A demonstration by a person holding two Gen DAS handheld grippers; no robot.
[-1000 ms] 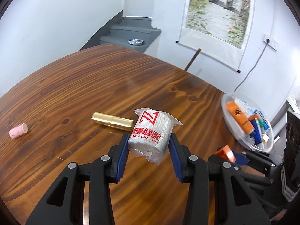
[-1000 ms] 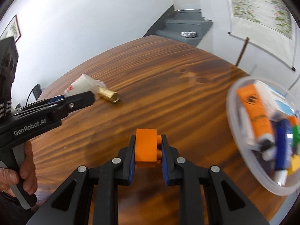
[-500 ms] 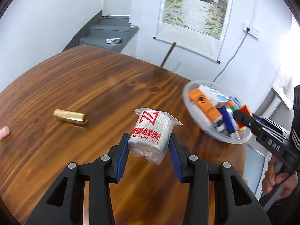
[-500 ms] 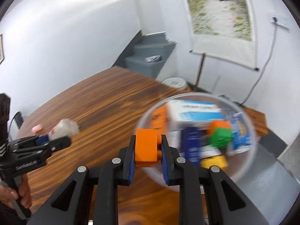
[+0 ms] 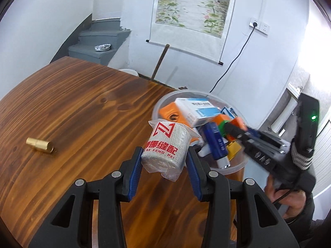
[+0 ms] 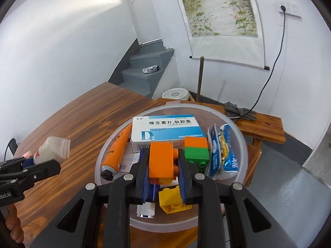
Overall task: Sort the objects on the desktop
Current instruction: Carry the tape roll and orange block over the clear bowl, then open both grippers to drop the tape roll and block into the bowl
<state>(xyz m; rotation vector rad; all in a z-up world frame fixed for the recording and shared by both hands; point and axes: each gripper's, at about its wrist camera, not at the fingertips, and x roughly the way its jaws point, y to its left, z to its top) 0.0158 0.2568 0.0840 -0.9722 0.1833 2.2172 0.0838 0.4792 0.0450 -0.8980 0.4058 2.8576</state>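
We now over bowl (image 6: pixel 238 124) at table's (image 5: pixel 82 103) right edge; second ago we were still mid-table. Right gripper (image 6: pixel 163 163) clamps orange brick (image 6: pixel 161 159), hanging above bowl's contents, pill box (image 6: pixel 165 132) behind. Left gripper (image 5: pixel 164 161) squeezes wrapped bandage roll (image 5: pixel 165 146), just short of bowl's near-left rim. Gold tube (image 5: pixel 40 144) left behind near table's left edge. Both loads look ready for drop; brick likely first.
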